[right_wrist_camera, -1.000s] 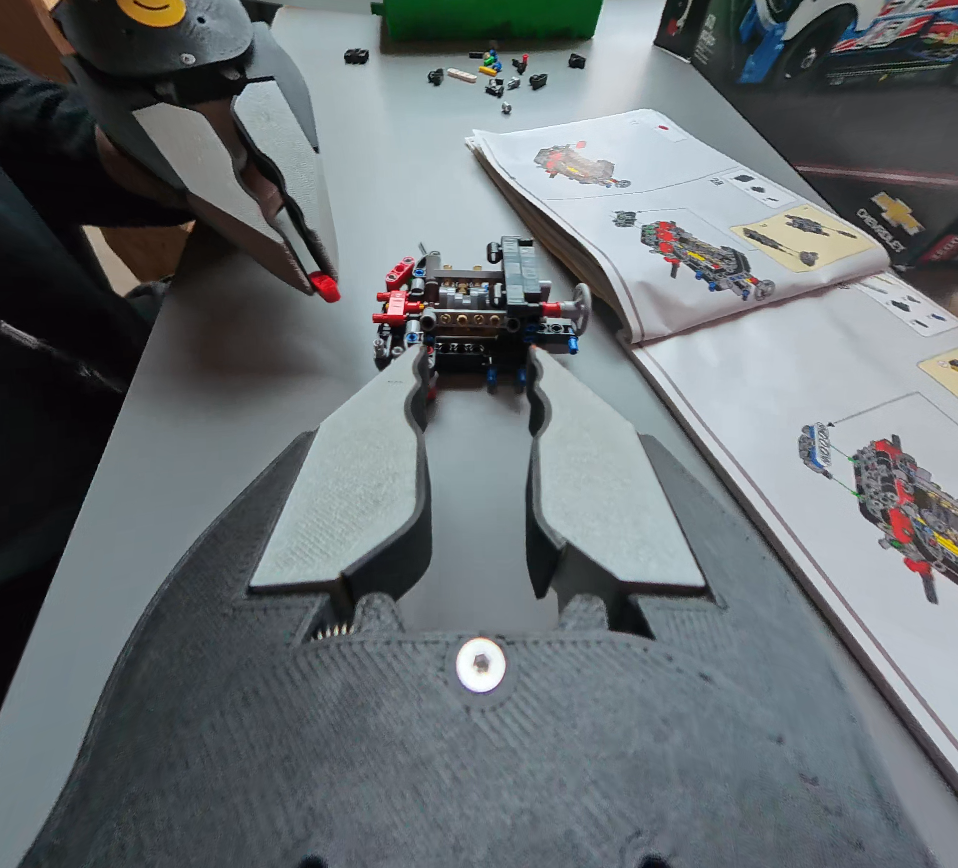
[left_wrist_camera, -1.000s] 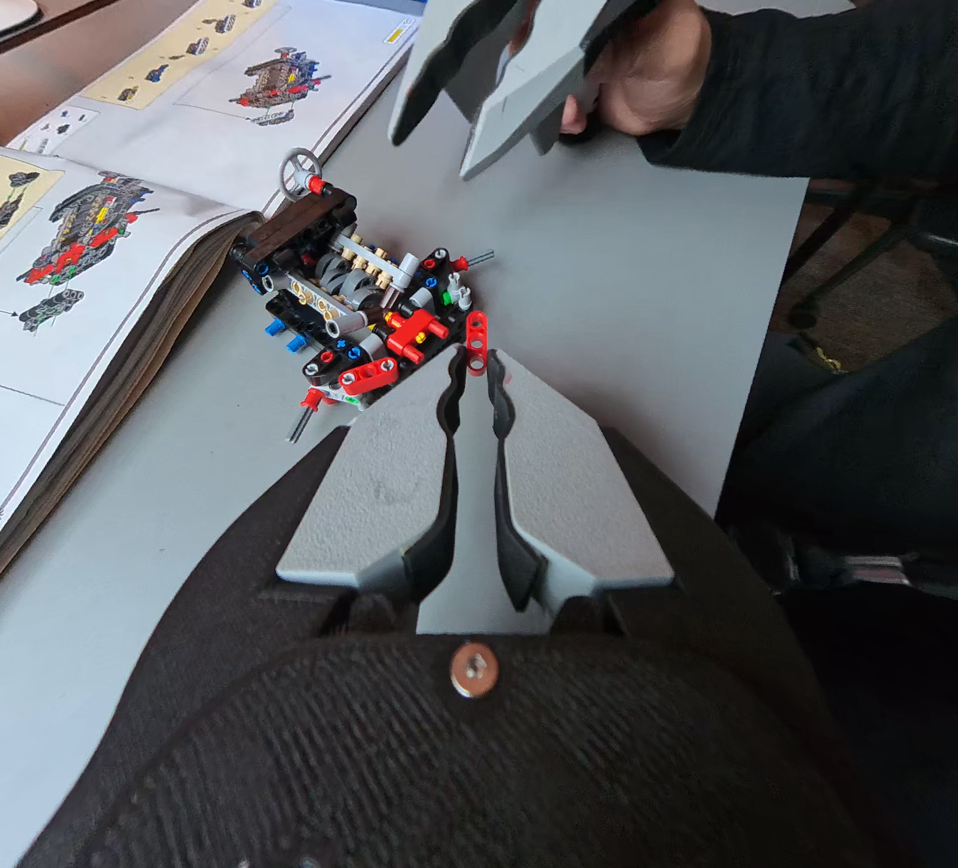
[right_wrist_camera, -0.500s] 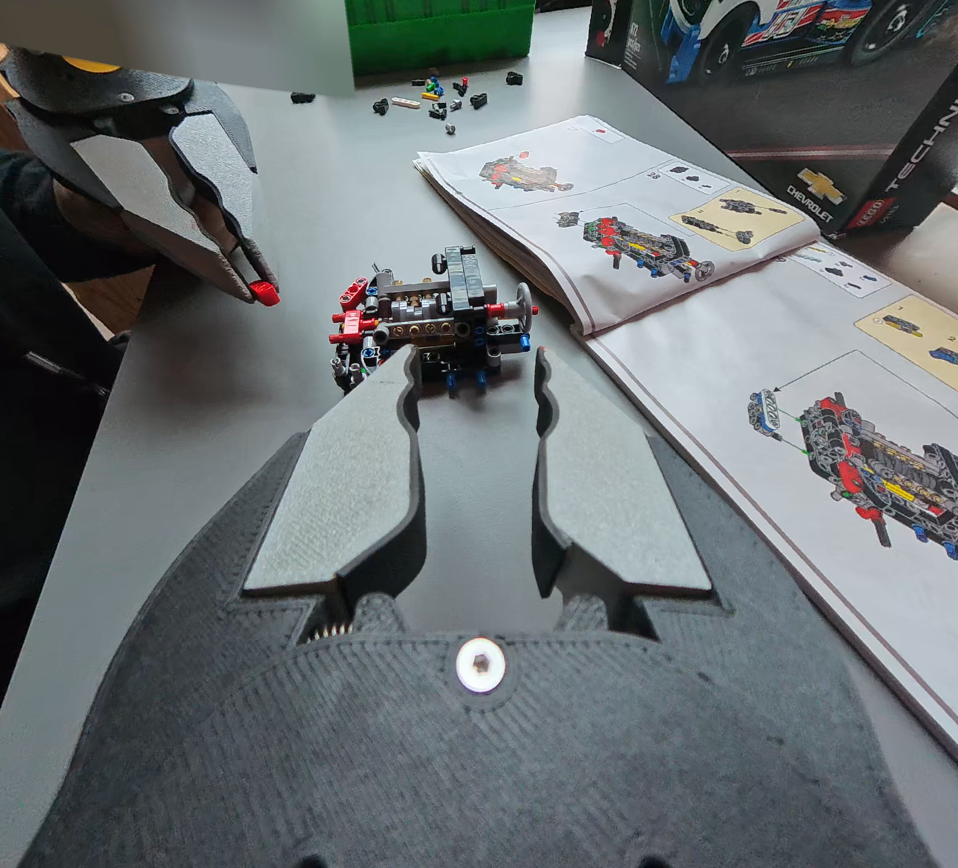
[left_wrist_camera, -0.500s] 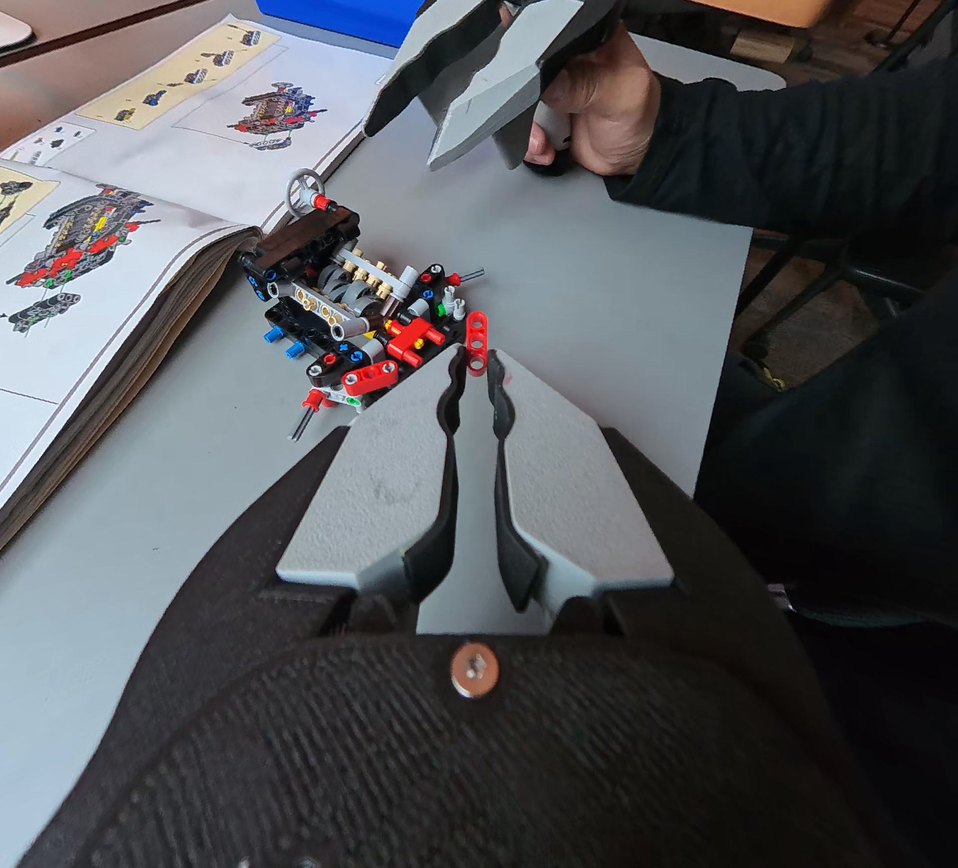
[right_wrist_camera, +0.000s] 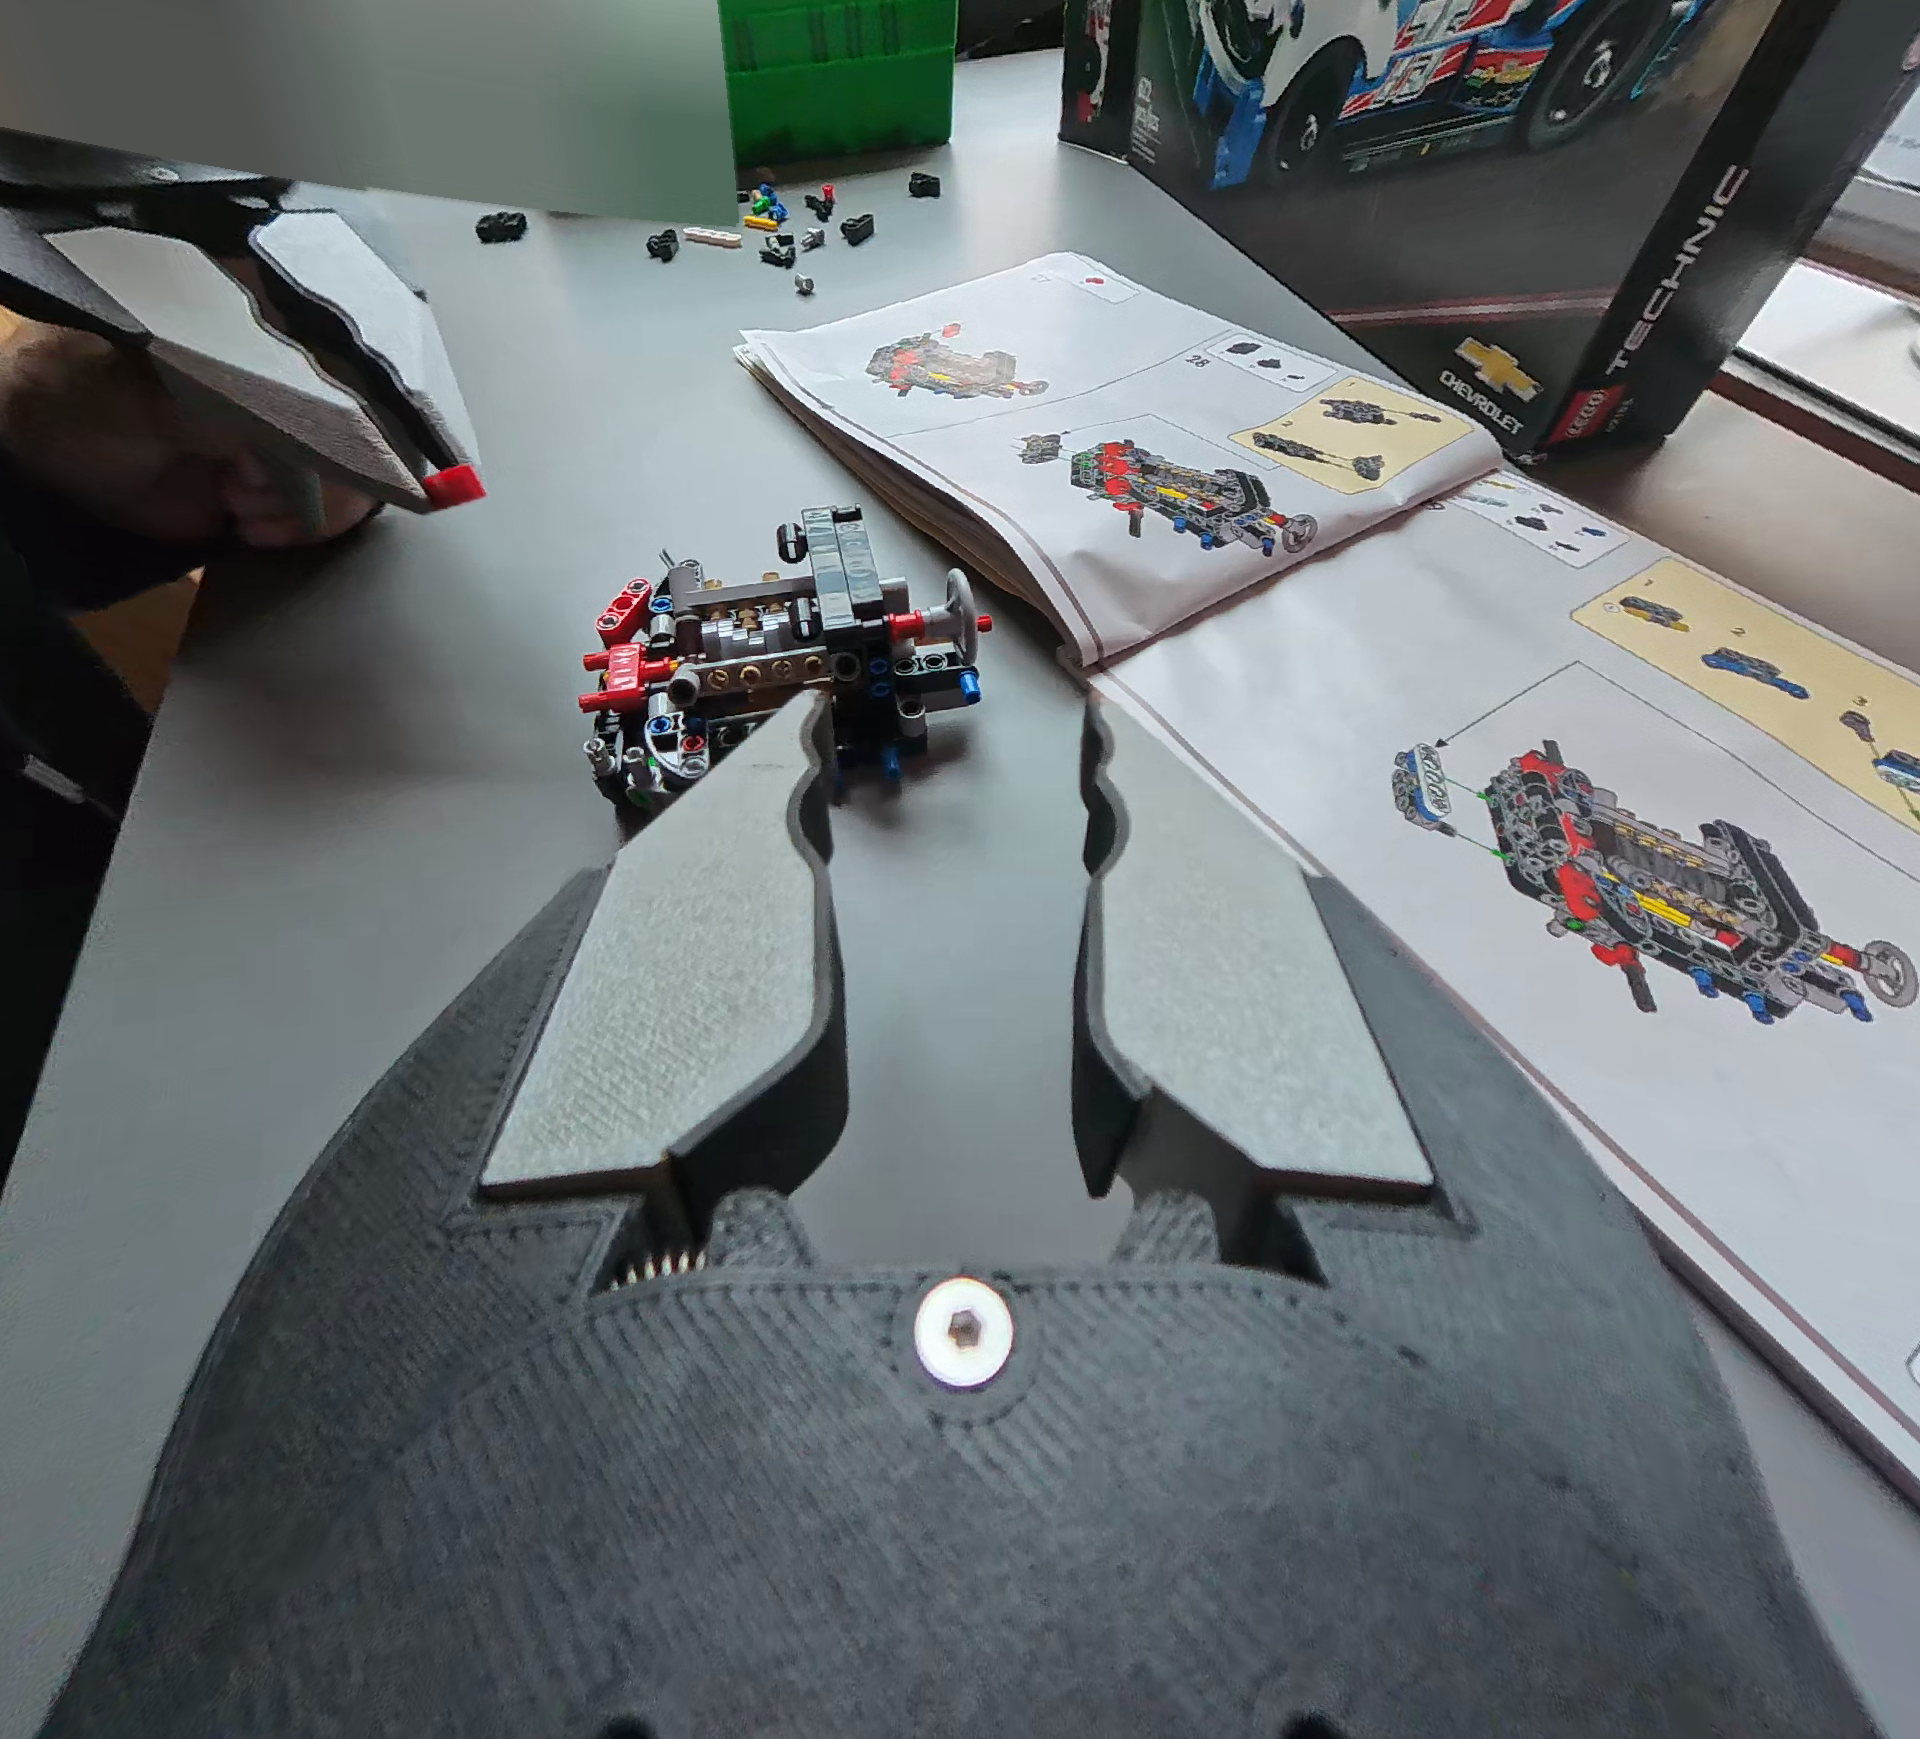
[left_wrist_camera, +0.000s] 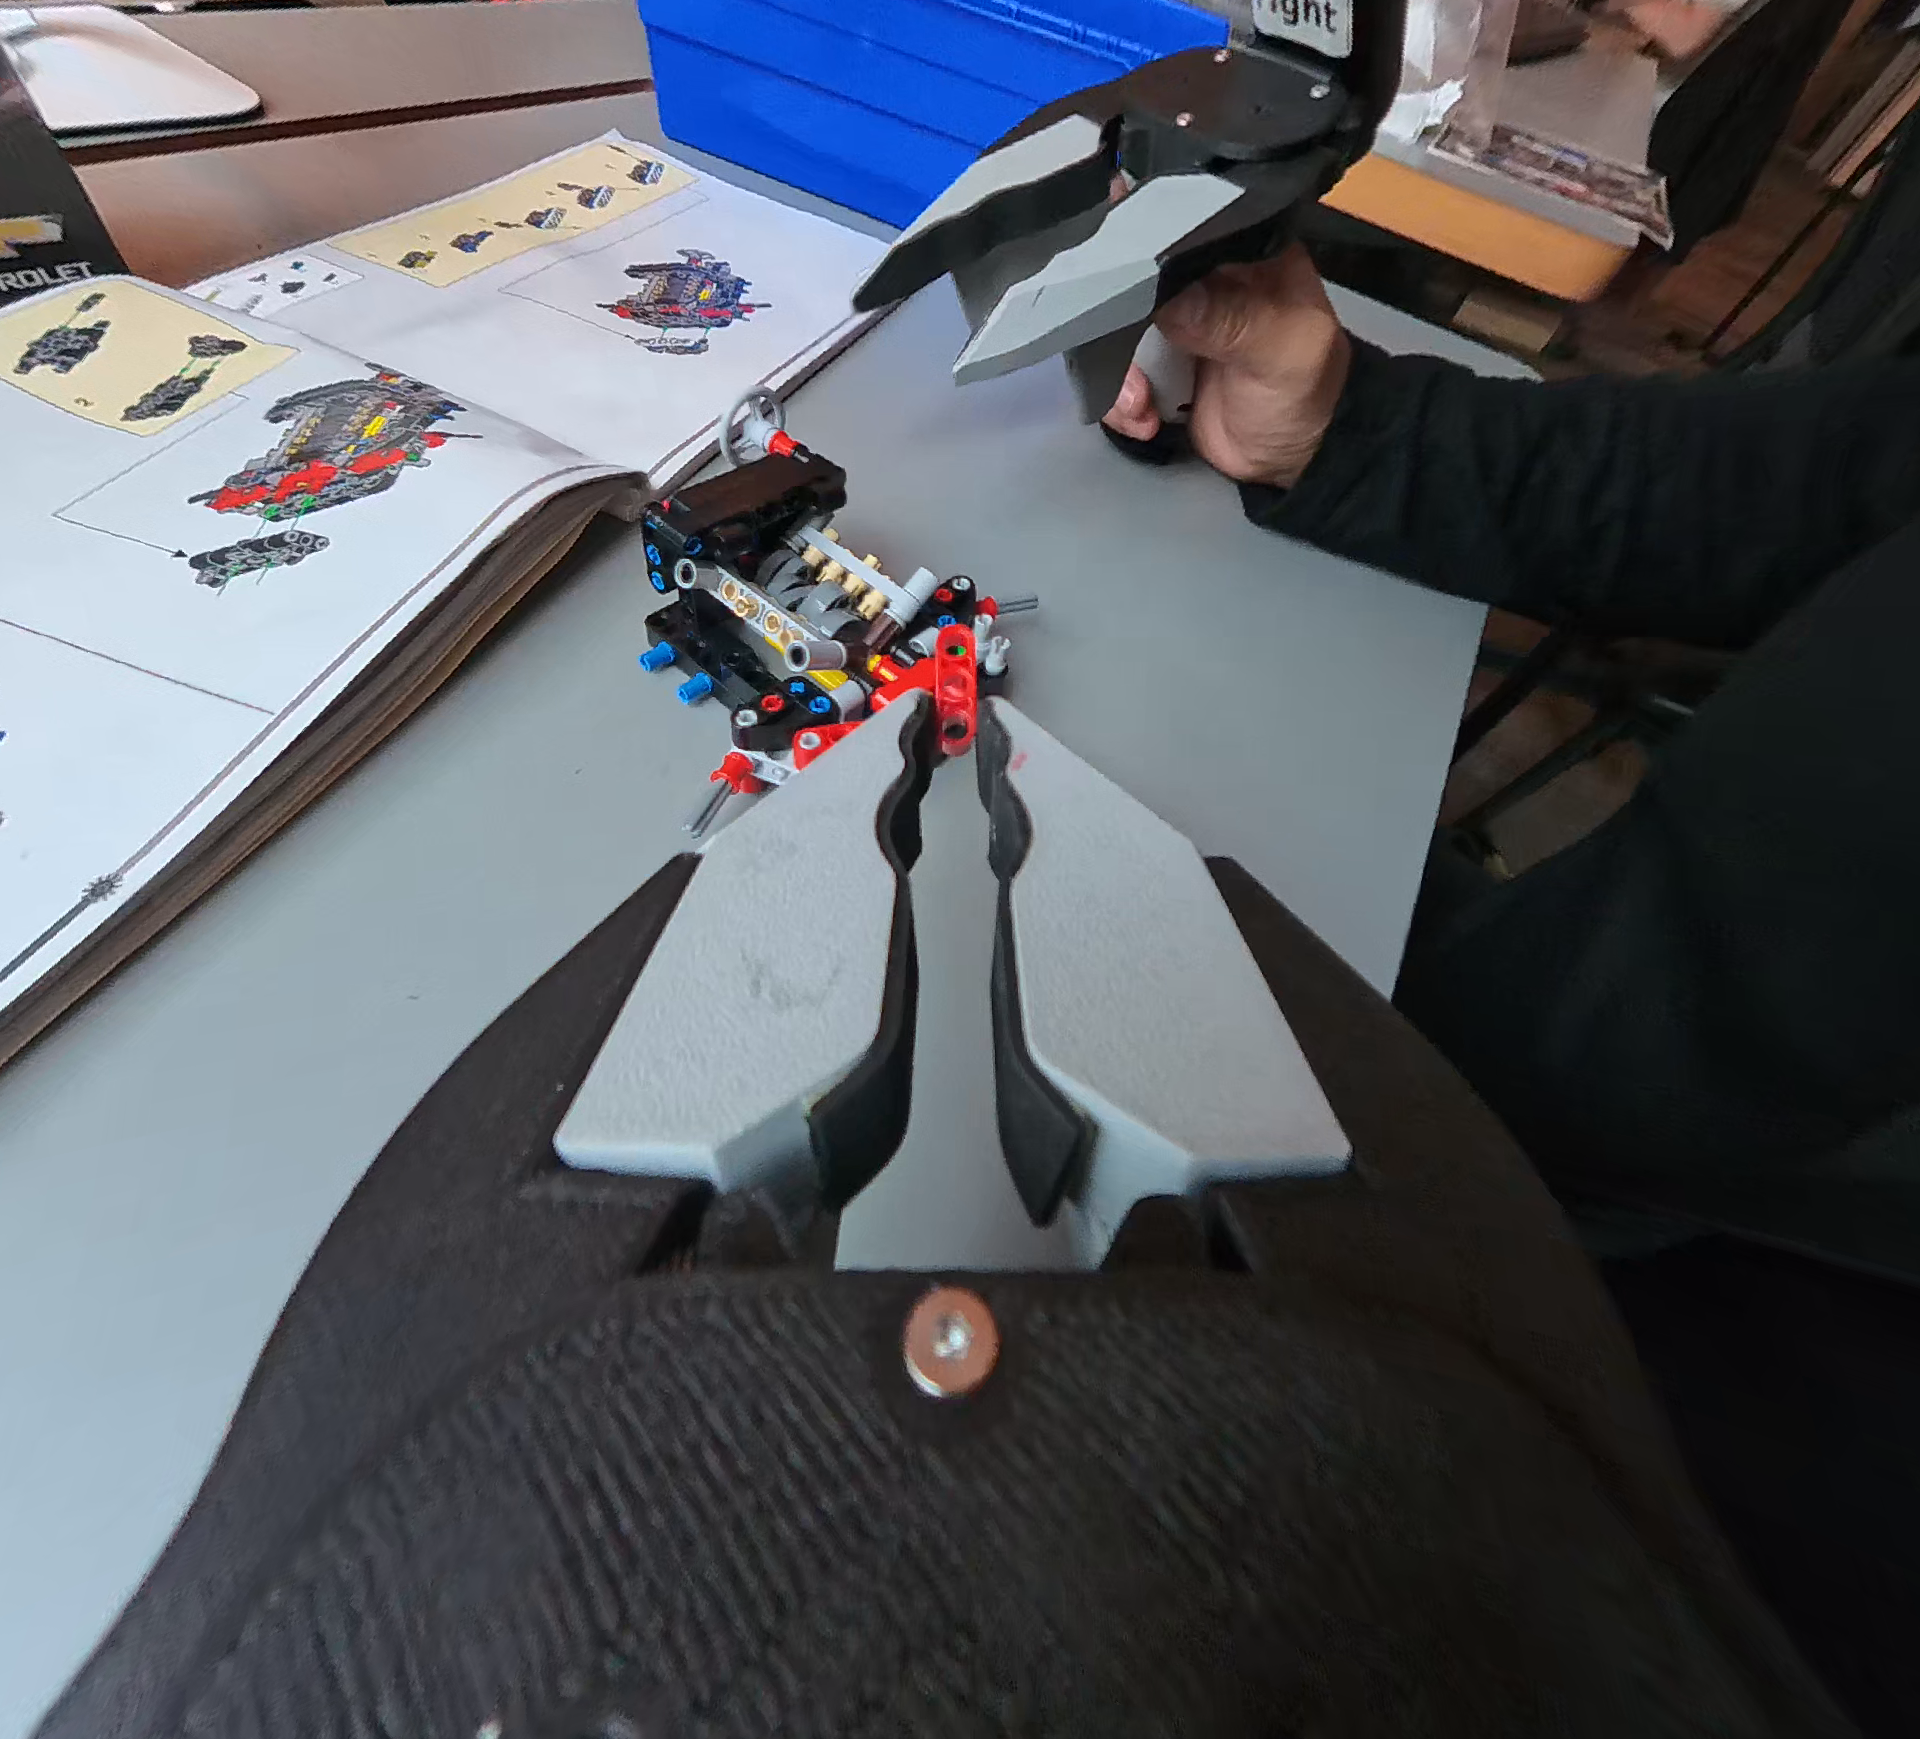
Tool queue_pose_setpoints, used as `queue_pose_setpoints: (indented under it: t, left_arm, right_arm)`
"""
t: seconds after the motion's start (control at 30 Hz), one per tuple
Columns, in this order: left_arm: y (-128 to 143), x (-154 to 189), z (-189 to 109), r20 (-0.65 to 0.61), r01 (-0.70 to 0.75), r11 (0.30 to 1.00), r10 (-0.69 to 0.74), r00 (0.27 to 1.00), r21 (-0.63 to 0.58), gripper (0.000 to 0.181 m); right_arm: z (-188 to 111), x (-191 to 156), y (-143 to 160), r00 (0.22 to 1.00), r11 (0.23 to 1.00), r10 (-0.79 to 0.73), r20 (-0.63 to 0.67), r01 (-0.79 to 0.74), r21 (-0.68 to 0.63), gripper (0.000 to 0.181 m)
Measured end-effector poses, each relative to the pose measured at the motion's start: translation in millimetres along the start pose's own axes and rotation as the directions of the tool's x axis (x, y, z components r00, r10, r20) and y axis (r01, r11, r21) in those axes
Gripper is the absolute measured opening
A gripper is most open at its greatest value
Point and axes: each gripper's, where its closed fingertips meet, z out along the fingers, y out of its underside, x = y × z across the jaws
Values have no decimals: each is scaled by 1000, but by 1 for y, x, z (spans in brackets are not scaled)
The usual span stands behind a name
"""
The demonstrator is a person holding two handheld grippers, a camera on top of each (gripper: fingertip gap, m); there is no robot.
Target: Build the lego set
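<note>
The part-built lego assembly (left_wrist_camera: 800,609), black and grey with red pieces and a grey wheel, lies on the grey table (left_wrist_camera: 1195,650) beside the manual. My left gripper (left_wrist_camera: 951,721) is shut on a small red beam (left_wrist_camera: 954,687), held just short of the assembly's red end. In the right wrist view this gripper (right_wrist_camera: 442,484) hangs left of the assembly (right_wrist_camera: 779,650), apart from it, with the red beam (right_wrist_camera: 454,486) at its tip. My right gripper (right_wrist_camera: 951,728) is open and empty, above the table just in front of the assembly. It also shows in the left wrist view (left_wrist_camera: 935,318).
An open instruction manual (right_wrist_camera: 1143,463) lies to the right of the assembly. The set's box (right_wrist_camera: 1455,79) stands behind it. A green bin (right_wrist_camera: 842,58) with several loose pieces (right_wrist_camera: 779,229) in front is at the far end. A blue bin (left_wrist_camera: 883,48) stands behind the manual (left_wrist_camera: 312,463). Some 15 cm of space lies between my two pairs of fingers.
My right gripper has drawn back and up from the assembly and its jaws have opened wider. My left gripper still holds the red beam near the assembly's red end.
</note>
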Motion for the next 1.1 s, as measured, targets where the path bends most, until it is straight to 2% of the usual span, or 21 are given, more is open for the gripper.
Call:
queue_pose_setpoints:
  t: [0.27, 0.5, 0.63, 0.77, 0.8, 0.9, 1.0, 1.1]
  left_arm:
    - [-10, -17, -13, 10, 45, 996, -46, 999, 81, 5]
    - [-14, -25, -16, -34, 122, 987, -119, 992, 108, 4]
    - [-6, -16, -4, -20, 44, 999, -44, 999, 28, 5]
    - [-4, 14, 21, -94, 43, 999, -46, 995, -31, 5]
    - [-1, 17, 29, -76, 15, 998, -20, 997, -68, 5]
    - [3, 14, 47, 9, -77, 984, 79, 997, -162, 5]
    - [9, 19, 60, 5, -63, 969, 66, 998, -241, 5]
    - [14, 19, 65, 26, -72, 958, 82, 996, -278, 5]
  right_arm:
    - [-2, 17, 0, 996, 1000, 28, -79, -28, 3, 46]
    - [1, 14, 1, 998, 1000, -4, -64, 3, -13, 43]
    - [2, 0, -3, 999, 999, -47, 0, 47, 15, 36]
    - [-1, -22, -10, 990, 997, -48, 132, 40, 67, 24]
    - [-2, -30, -11, 981, 997, -41, 188, 27, 77, 21]
    - [-3, -56, -14, 948, 998, -40, 317, 20, 67, 26]
    - [-1, -75, -9, 921, 993, -119, 370, 118, 27, 25]
    - [3, -80, 4, 902, 972, -200, 383, 231, -38, 17]
